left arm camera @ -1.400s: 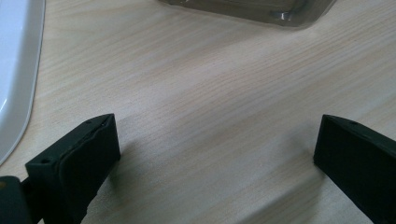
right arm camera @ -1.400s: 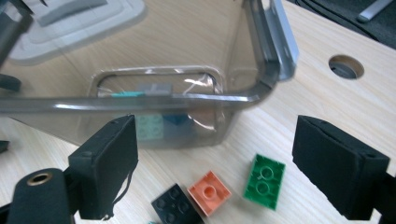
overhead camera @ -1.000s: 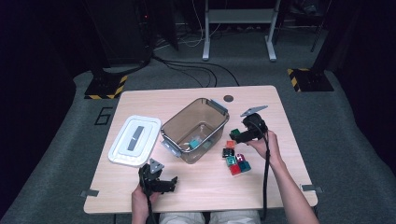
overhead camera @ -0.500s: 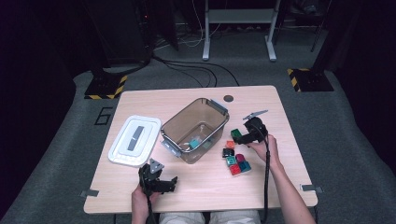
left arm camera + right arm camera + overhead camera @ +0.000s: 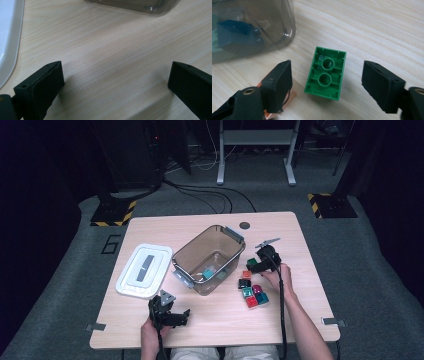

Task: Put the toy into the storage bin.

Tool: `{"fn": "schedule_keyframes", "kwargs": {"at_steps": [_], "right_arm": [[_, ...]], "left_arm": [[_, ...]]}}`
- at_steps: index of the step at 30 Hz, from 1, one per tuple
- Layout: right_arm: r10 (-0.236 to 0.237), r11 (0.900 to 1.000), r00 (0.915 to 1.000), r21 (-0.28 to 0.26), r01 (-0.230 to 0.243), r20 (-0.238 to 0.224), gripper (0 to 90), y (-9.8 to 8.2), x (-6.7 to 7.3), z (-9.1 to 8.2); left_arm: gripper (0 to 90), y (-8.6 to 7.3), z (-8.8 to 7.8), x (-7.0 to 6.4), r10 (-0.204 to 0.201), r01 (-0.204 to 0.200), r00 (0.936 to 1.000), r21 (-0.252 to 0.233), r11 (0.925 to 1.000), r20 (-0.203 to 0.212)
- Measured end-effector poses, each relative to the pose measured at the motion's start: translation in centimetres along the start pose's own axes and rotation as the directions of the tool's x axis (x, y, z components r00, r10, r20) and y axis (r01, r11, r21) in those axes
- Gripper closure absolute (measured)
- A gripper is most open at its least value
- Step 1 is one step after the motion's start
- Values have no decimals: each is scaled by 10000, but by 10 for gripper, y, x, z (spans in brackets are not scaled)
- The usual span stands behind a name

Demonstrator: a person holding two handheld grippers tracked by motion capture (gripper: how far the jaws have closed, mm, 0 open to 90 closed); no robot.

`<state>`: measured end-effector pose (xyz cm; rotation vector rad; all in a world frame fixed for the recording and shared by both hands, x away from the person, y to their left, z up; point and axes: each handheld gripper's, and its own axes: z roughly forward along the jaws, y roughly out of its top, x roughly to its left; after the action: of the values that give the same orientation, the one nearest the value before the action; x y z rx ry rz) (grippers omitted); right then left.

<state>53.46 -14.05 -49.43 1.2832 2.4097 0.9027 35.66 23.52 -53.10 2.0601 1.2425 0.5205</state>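
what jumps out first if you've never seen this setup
The green brick lies hollow side up on the table, between the jaws of the right gripper, which have just been closing but do not yet touch it. Beside it stands a clear smoky bin with a few bricks inside, and its white lid lies at the table's left.

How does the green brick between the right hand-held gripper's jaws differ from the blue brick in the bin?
The green brick lies on the bare table, hollow underside up; the blue brick sits inside the clear bin, studs showing on one side. The green brick is seen directly, the blue brick only through the bin's tinted wall. Both are toy building bricks.
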Motion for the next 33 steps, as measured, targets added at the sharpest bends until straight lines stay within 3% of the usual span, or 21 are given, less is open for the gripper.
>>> {"fn": "schedule_keyframes", "kwargs": {"at_steps": [16,33], "right_arm": [[104,9999,9998,24,-104,-197,567,-4,-4,5],[160,9998,9998,-129,-162,-151,582,-4,-3,-4]], "left_arm": [[1,0,0,0,2,-2,10000,1,10000,2],[1,0,0,0,6,-6,10000,4,10000,1]]}}
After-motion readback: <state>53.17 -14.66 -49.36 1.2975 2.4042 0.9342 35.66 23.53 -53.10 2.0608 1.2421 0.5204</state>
